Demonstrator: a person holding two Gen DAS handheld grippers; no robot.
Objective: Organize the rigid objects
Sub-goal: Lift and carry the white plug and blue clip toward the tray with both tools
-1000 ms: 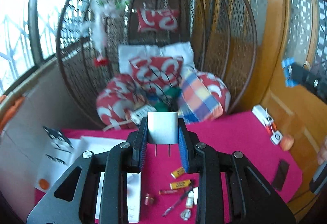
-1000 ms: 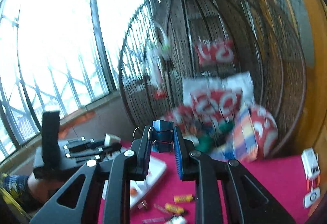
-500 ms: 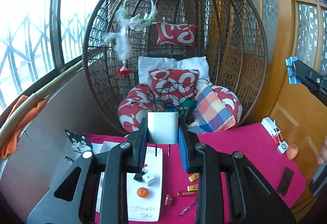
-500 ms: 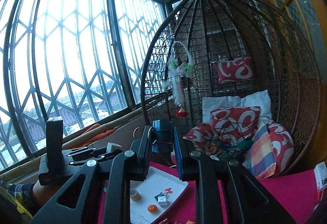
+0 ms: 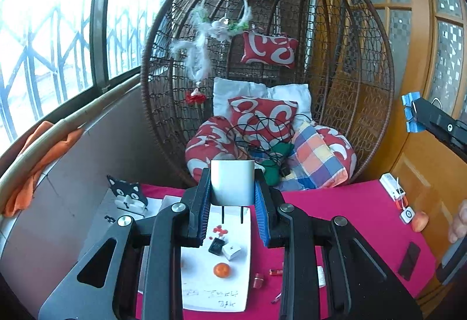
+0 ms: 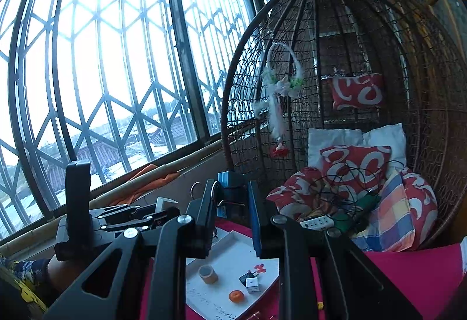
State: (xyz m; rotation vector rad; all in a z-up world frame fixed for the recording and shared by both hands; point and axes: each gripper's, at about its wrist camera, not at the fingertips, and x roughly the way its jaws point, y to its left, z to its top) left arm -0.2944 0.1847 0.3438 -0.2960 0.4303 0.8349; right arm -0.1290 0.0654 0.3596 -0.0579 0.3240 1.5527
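Above the pink tabletop (image 5: 344, 212), the left gripper (image 5: 232, 210) grasps a white plug adapter (image 5: 232, 181) between its blue-padded fingers (image 5: 203, 209), the block held upright with its two metal prongs pointing down, clear of the surface. Directly beneath it lies a white tray (image 5: 204, 285) with handwriting along its near edge. On the tray sit a small orange round piece (image 5: 222, 269), a black cube (image 5: 216, 246) touching a white cube (image 5: 232, 251), and a little red flower-shaped clip (image 5: 219, 230).

To the right of the tray, on the cloth, lie a small red cap (image 5: 258, 280) and a red tube (image 5: 275, 272). Farther right are a flat black bar (image 5: 409, 261), a peach-coloured round thing (image 5: 419, 221) and a white device with orange trim (image 5: 392, 190). A black cat-face stand (image 5: 127, 194) sits left of the tray.

In the right wrist view, the right gripper (image 6: 232, 220) is clenched on a blue binder clip (image 6: 230, 193), whose wire loops stick out to the left of the fingers (image 6: 256, 218). It hangs above the near end of the same tray (image 6: 230, 255), where a short tan roll (image 6: 208, 274) also stands. From the left wrist view the clip shows as a blue block (image 5: 411, 112) at the tip of that gripper, well apart at the right edge.

Behind the tabletop stands a wicker egg chair (image 5: 335, 63) filled with red and white cushions (image 5: 262, 113).
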